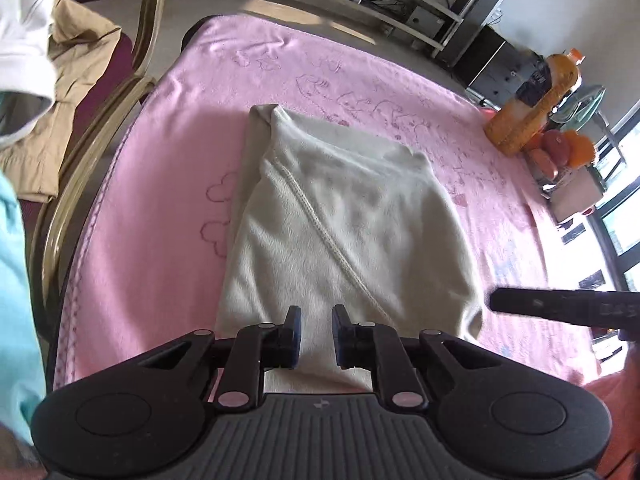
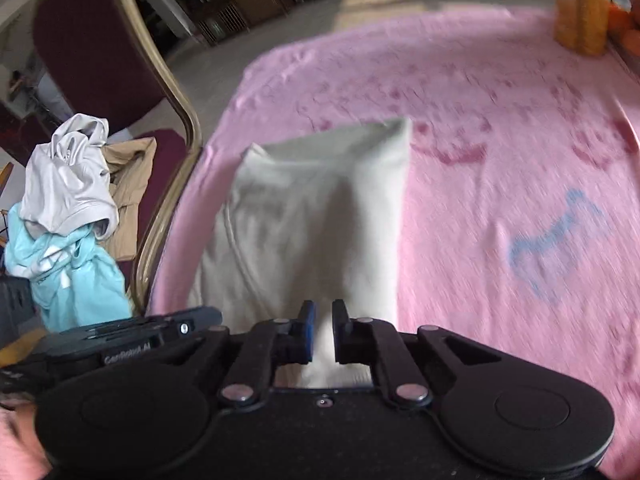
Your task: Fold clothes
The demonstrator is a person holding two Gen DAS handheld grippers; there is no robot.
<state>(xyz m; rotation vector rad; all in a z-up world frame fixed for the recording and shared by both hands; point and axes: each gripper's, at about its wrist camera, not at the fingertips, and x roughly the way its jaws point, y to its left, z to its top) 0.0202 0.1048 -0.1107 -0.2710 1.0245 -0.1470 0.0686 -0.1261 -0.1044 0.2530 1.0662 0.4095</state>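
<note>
Now: folded cream garment (image 1: 340,216) lies on pink-covered desk (image 1: 160,184) | your left tongs (image 1: 316,334) and right tongs (image 2: 323,330) hover nearly closed, grasping nothing | risk: a trailing finger could snag the near edge, undoing the fold.

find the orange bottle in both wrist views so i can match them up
Left wrist view: the orange bottle stands at the right edge, on the far right corner of the pink blanket, beside orange fruit.
Right wrist view: it sits at the top right corner, blurred and cut off by the frame.
Shared landmark: the folded cream garment, centre.
</note>
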